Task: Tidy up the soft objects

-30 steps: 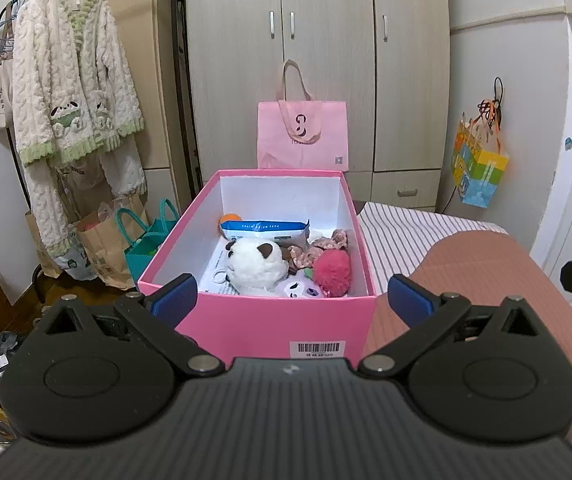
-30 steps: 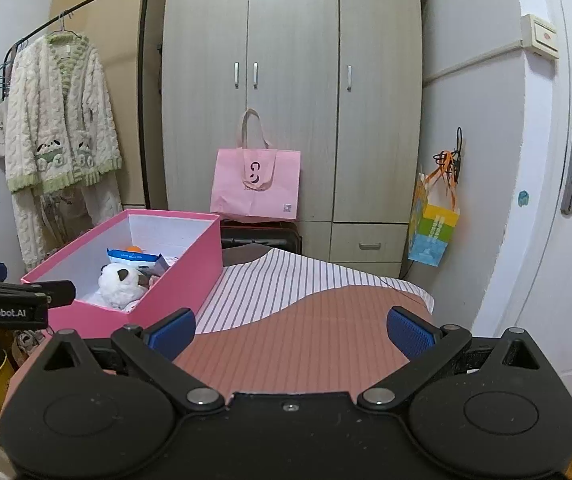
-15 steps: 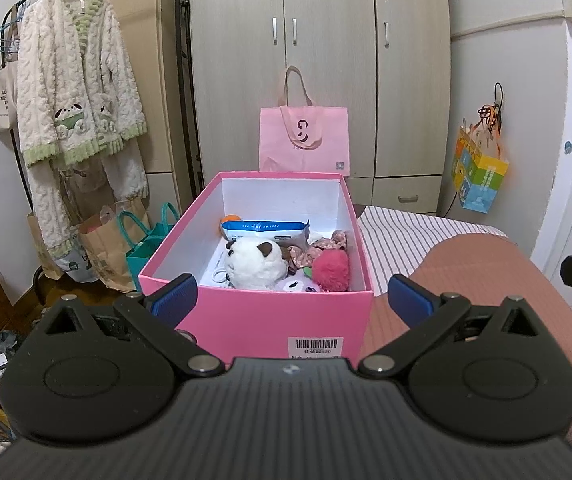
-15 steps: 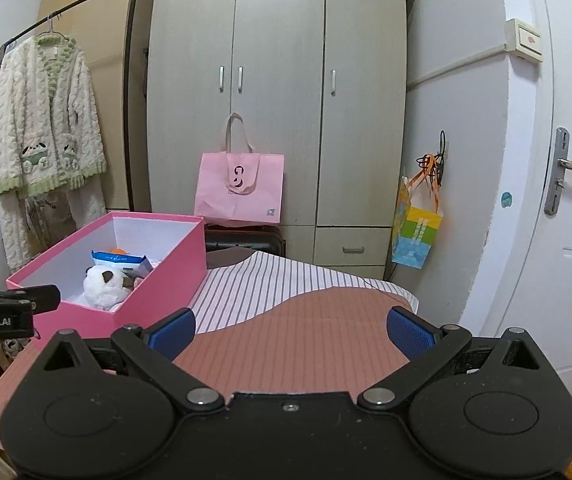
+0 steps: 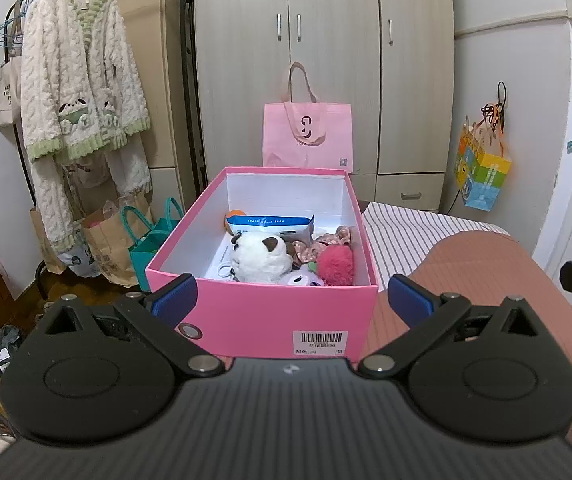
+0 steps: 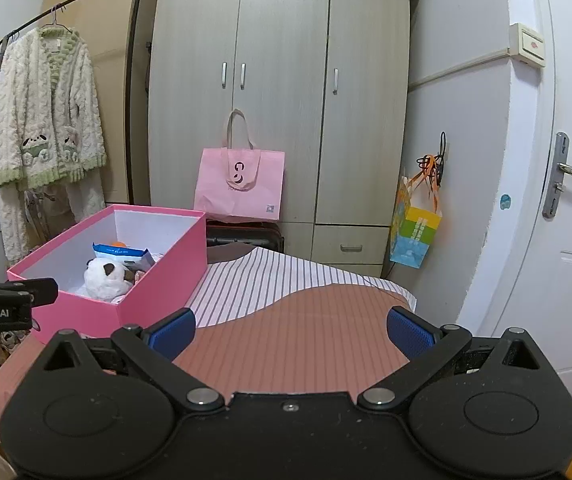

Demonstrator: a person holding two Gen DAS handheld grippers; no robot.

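An open pink box [image 5: 262, 316] [image 6: 158, 280] stands on the bed and holds several soft items. Inside lie a white panda plush [image 5: 260, 258] [image 6: 106, 276], a pink pompom [image 5: 336, 266], a floral scrunchie [image 5: 336, 236], a blue-and-white pack [image 5: 270, 224] and an orange ball [image 5: 235, 213]. My left gripper [image 5: 292, 300] hovers just short of the box's near wall, open and empty. My right gripper [image 6: 290, 328] is open and empty over the bedspread, to the right of the box. The left gripper's tip shows in the right wrist view at the left edge.
The bed [image 6: 306, 332] carries a pink and striped cover. A grey wardrobe [image 6: 282, 80] stands behind, with a pink tote bag [image 6: 240, 184] on a dark suitcase [image 6: 246, 236]. A fluffy robe [image 5: 78, 92] hangs on a rack at left; a white door [image 6: 558, 220] at right.
Both cameras have risen and tilted slightly, so the box sits a little lower and farther in view. The grippers stay open and the box contents have not moved.
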